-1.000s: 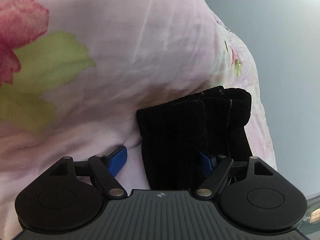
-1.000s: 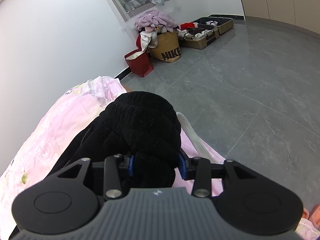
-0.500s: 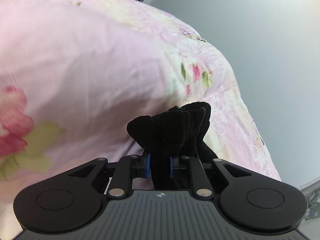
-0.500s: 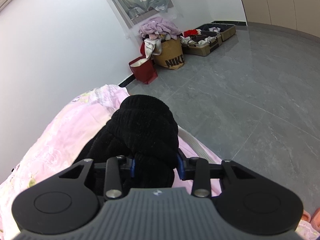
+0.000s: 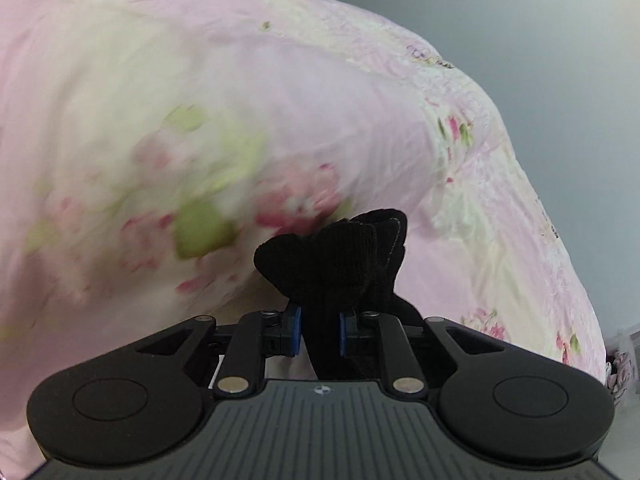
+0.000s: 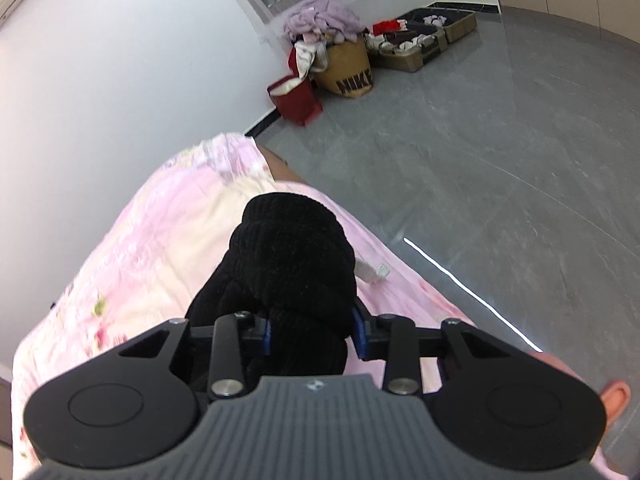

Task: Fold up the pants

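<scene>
The pants are black ribbed fabric. In the left wrist view my left gripper [image 5: 319, 330] is shut on a bunched end of the pants [image 5: 336, 256], lifted above the pink floral bedspread [image 5: 200, 120]. In the right wrist view my right gripper [image 6: 312, 334] is shut on a thick wad of the same pants [image 6: 292, 252], which bulges up over the blue pads. The fabric between the two grippers is hidden.
The bed edge [image 6: 352, 220] drops to a grey tiled floor [image 6: 500, 160] on the right. Against the far wall stand a red bag [image 6: 296, 98], a brown bag heaped with clothes [image 6: 344, 68] and open suitcases [image 6: 420, 40]. A white wall [image 5: 540, 60] lies behind the bed.
The left gripper closed on the pants' end and lifted it away from the bedspread. The right gripper kept its grip and rose a little, with the view swinging.
</scene>
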